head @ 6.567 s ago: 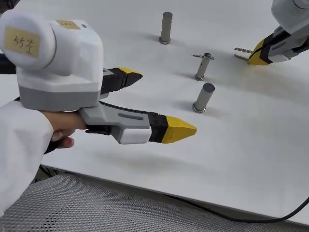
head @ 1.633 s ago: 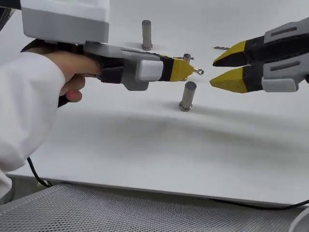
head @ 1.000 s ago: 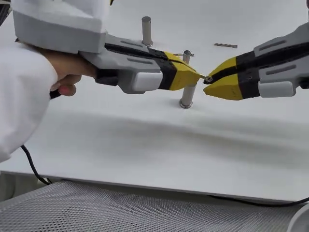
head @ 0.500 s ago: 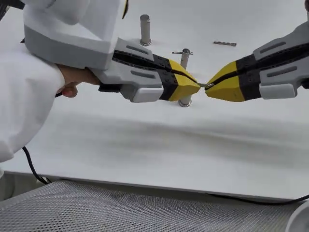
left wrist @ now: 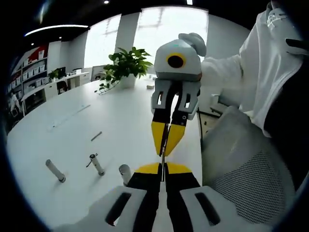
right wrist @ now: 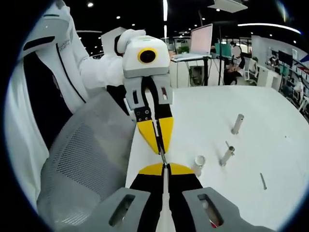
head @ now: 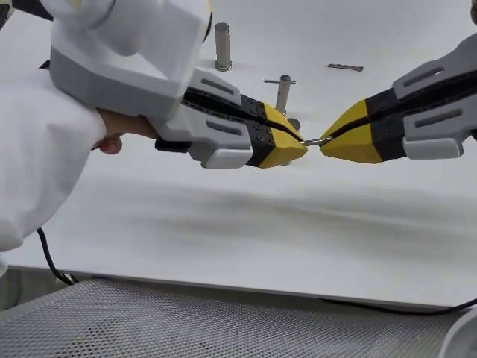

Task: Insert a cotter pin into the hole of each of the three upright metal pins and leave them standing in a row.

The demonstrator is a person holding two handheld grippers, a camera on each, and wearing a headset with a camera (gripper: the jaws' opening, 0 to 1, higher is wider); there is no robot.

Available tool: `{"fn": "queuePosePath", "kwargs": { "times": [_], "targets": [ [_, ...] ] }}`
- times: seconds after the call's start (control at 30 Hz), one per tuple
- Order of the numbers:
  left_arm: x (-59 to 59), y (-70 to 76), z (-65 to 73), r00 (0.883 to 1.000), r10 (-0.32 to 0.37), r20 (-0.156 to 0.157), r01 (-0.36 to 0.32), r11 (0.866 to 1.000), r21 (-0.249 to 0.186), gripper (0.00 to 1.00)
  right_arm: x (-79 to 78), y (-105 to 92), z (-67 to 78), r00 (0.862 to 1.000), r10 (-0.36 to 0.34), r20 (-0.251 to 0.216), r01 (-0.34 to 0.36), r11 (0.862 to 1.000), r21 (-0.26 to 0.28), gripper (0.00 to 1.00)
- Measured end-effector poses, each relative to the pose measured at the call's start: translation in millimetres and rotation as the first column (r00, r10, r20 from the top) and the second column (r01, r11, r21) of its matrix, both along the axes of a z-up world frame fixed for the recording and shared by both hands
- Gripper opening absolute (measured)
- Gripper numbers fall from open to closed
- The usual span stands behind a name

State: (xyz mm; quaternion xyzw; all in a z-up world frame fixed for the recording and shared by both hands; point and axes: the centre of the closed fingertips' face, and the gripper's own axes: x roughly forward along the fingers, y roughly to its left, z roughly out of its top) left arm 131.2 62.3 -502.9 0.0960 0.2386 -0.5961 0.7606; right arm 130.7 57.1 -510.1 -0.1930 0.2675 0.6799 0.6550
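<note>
Cotter pin (head: 314,141) hangs in the air between my two grippers, above the white table (head: 246,216) and just in front of the nearest upright metal pin (head: 294,124). My left gripper (head: 300,144) has its jaws pressed together on one end, and my right gripper (head: 323,144) is pinched closed on the other, tip to tip. Behind stand the middle pin (head: 282,93), crossed by a fitted cotter pin (head: 274,80), and the far pin (head: 221,45), with a loose cotter pin (head: 345,67) lying flat to their right.
</note>
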Motion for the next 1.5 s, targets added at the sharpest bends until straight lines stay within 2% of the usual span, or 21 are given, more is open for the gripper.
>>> {"fn": "queuePosePath", "kwargs": {
  "times": [0.07, 0.2, 0.27, 0.4, 0.57, 0.67, 0.8, 0.9, 1.07, 1.27, 1.4, 1.5],
  "targets": [
    [2.3, 0.4, -0.5, 1.000, 0.007, 0.007, -0.007, 1.000, 0.002, 0.00, 0.5, 0.2, -0.5, 1.000, -0.004, 0.004, 0.004, 1.000, 0.001, 0.00],
    [11.8, 2.2, 0.1, 0.998, 0.024, 0.057, -0.024, 1.000, 0.006, 0.04, 4.2, -0.3, -0.7, 1.000, -0.025, 0.008, 0.025, 1.000, 0.007, 0.00],
    [13.6, 2.8, -0.9, 0.998, 0.026, 0.061, -0.027, 1.000, 0.009, 0.06, 7.0, -1.8, -1.4, 0.999, -0.041, 0.012, 0.041, 0.999, 0.004, 0.00],
    [21.6, 5.6, -2.8, 0.996, 0.043, 0.084, -0.045, 0.999, 0.022, 0.18, 18.1, -10.0, -5.9, 0.996, -0.093, 0.018, 0.093, 0.996, -0.008, 0.00],
    [35.1, 9.0, -5.1, 0.992, 0.070, 0.101, -0.073, 0.997, 0.026, 0.20, 26.6, -17.5, -11.7, 0.991, -0.130, 0.029, 0.131, 0.991, -0.024, 0.00],
    [43.5, 11.5, -10.2, 0.989, 0.081, 0.121, -0.088, 0.995, 0.051, 0.31, 28.3, -23.3, -15.8, 0.989, -0.146, 0.034, 0.147, 0.989, -0.032, 0.00],
    [52.5, 13.4, -18.9, 0.988, 0.088, 0.130, -0.098, 0.993, 0.071, 0.30, 34.9, -29.0, -23.0, 0.983, -0.178, 0.040, 0.180, 0.983, -0.045, 0.00],
    [50.9, 10.9, -19.5, 0.990, 0.093, 0.104, -0.099, 0.993, 0.057, 0.28, 41.2, -33.1, -29.0, 0.979, -0.194, 0.054, 0.197, 0.979, -0.059, 0.00],
    [54.6, 6.3, -30.9, 0.994, 0.075, 0.082, -0.081, 0.995, 0.064, 0.23, 48.2, -38.1, -36.3, 0.975, -0.207, 0.075, 0.212, 0.974, -0.074, 0.00],
    [53.2, 2.7, -39.8, 0.997, 0.035, 0.075, -0.042, 0.994, 0.100, 0.21, 51.4, -39.1, -45.8, 0.975, -0.206, 0.083, 0.213, 0.973, -0.088, 0.00],
    [53.9, 1.1, -43.4, 0.997, 0.019, 0.070, -0.026, 0.994, 0.106, 0.19, 50.8, -37.2, -43.6, 0.976, -0.201, 0.084, 0.208, 0.974, -0.088, 0.00],
    [52.0, 0.1, -45.0, 0.998, 0.004, 0.069, -0.011, 0.994, 0.111, 0.12, 50.2, -34.0, -43.5, 0.977, -0.197, 0.086, 0.204, 0.975, -0.086, 0.00]
  ]
}}
